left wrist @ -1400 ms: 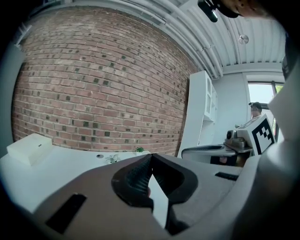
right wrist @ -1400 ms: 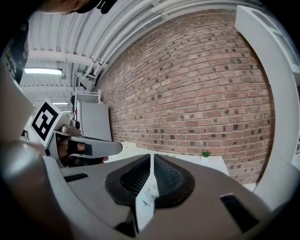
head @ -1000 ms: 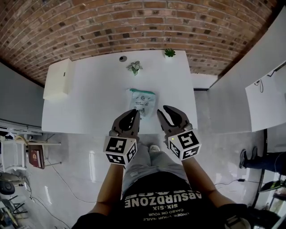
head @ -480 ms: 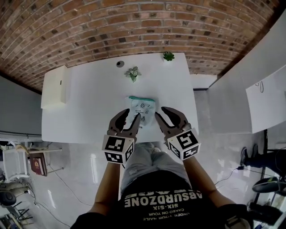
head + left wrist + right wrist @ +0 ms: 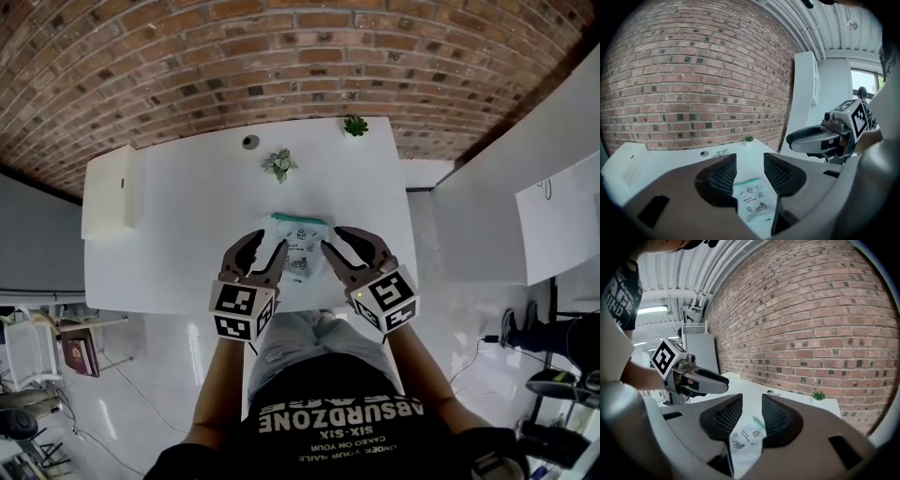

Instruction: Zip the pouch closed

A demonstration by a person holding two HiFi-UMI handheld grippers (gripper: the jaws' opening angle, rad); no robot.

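Note:
A pale pouch (image 5: 302, 246) with small black drawings and a teal zipper edge at its far end lies flat on the white table (image 5: 187, 216), near the front edge. My left gripper (image 5: 269, 251) hovers at the pouch's left side and my right gripper (image 5: 339, 242) at its right side. Both are open, and their jaws have just been opening with nothing pressed between them. In the left gripper view the pouch (image 5: 754, 201) shows through the gap of the left gripper (image 5: 750, 171). In the right gripper view the pouch (image 5: 746, 439) shows below the right gripper (image 5: 752, 409).
A small leafy plant (image 5: 280, 164) stands behind the pouch and a green potted one (image 5: 355, 125) at the far right corner. A small dark round object (image 5: 250, 142) lies near the back edge. A white box (image 5: 105, 192) sits at the table's left end, with a brick wall beyond.
Both grippers have moved forward from the table's front edge to flank the pouch. The left jaws, together a second ago, now stand apart; the right jaws are wider too.

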